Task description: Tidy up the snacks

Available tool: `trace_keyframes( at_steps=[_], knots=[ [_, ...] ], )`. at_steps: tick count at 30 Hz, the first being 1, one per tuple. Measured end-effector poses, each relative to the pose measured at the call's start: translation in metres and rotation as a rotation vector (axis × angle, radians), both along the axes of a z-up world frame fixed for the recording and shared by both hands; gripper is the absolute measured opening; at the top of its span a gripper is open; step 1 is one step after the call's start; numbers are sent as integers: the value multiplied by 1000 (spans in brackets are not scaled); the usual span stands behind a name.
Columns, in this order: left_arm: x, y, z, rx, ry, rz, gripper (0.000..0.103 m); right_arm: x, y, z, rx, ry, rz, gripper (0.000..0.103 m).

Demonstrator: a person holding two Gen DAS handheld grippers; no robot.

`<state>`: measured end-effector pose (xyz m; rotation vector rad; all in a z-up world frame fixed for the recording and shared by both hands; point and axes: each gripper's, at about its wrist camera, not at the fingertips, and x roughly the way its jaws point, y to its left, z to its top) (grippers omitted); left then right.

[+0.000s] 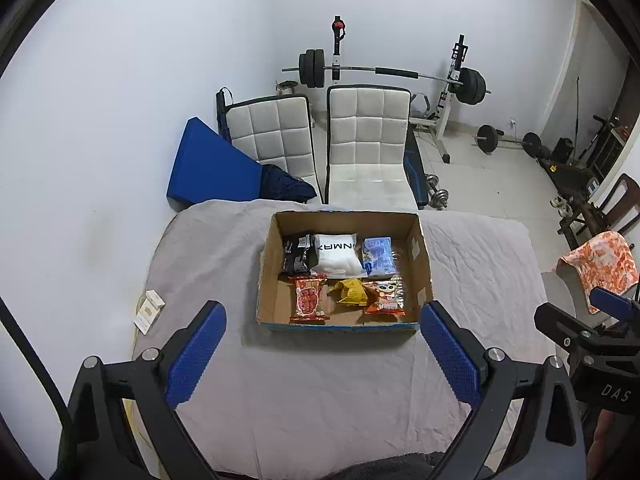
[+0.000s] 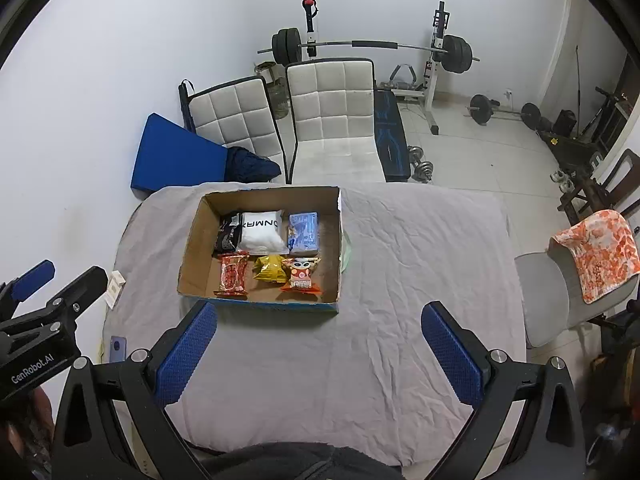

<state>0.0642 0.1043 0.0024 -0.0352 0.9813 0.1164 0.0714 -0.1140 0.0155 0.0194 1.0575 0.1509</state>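
An open cardboard box (image 1: 418,240) (image 2: 196,236) sits on the grey-covered table. Inside, the back row holds a black packet (image 1: 295,254), a white pouch (image 1: 335,258) and a blue packet (image 1: 379,256). The front row holds a red packet (image 1: 308,299), a yellow packet (image 1: 350,292) and an orange packet (image 1: 386,300). My left gripper (image 1: 322,338) hangs open above the cloth, just short of the box's near wall. My right gripper (image 2: 320,338) is open too, nearer me and right of the box, with nothing between its fingers.
Two white padded chairs (image 1: 360,140) stand behind the table, with a blue mat (image 1: 208,168) and a barbell rack (image 1: 384,74) beyond. A grey chair with an orange cloth (image 2: 596,252) is at the right. A small white carton (image 1: 149,311) and a phone (image 2: 117,346) lie at the table's left edge.
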Motion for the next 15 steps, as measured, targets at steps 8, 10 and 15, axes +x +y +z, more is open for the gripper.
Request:
trace_keyframes(
  at_steps=[8, 10, 15],
  knots=[
    [1, 1, -2, -3, 1, 15, 100, 1, 0, 0, -13, -5, -2, 103],
    [1, 2, -3, 3, -1, 23, 100, 0, -2, 1, -18, -4, -4, 103],
    [2, 2, -6, -1, 5, 25, 100, 0, -1, 1, -25, -5, -5, 103]
  ],
)
